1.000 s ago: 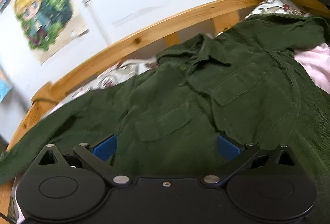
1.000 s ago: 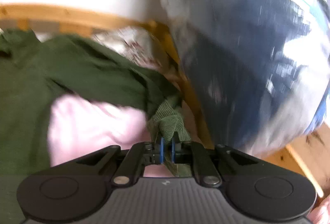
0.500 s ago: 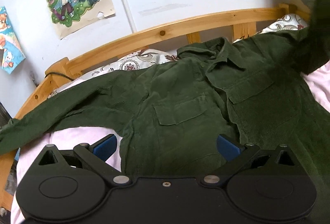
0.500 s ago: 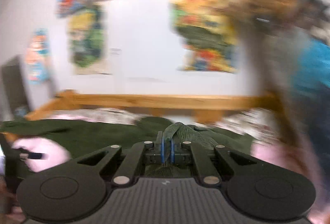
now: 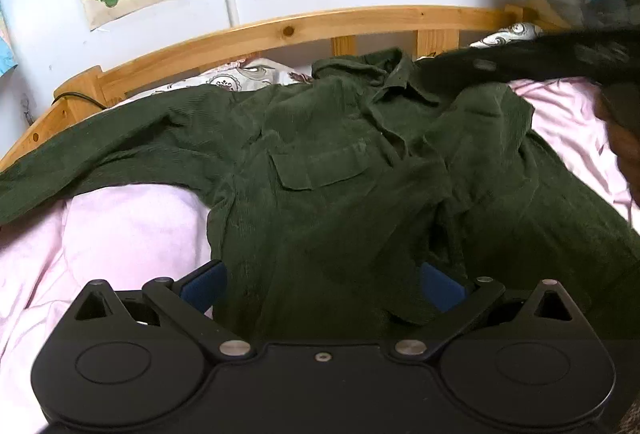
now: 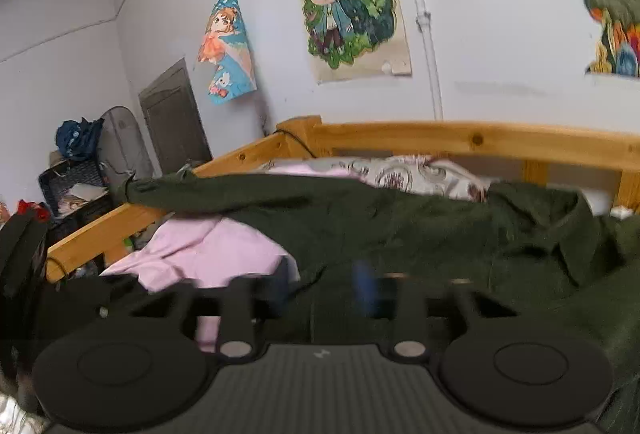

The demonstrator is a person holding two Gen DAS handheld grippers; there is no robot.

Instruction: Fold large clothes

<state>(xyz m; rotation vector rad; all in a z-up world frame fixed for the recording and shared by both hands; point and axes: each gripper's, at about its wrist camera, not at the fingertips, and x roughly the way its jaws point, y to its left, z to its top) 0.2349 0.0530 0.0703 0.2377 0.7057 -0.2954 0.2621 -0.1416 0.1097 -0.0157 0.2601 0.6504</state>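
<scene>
A large dark green corduroy jacket (image 5: 340, 170) lies face up on the bed's pink sheet (image 5: 120, 226), collar toward the far wooden bed rail (image 5: 288, 30). Its left sleeve (image 5: 100, 150) stretches out flat toward the left corner of the frame, while the right side already looks doubled inward over the chest, with pink sheet bare to its right.

The left tongs (image 5: 322, 284) hover over the near hem with their blue pads set wide apart, cloth lying between them but not pinched. The right tongs (image 6: 320, 288) have just been opening; in the blurred right wrist view their fingers stand apart above the jacket's middle, and nothing appears gripped between them.

The step in hand seems to be finishing the right-side fold and turning to the left sleeve. To do it well, the right tongs should lift clear without dragging the freshly laid cloth. The outstretched sleeve is best taken near its cuff, by the left rail corner, and carried low across the chest so it lands straight. Corduroy is thick, so pinching a single layer keeps the fold flat.
</scene>
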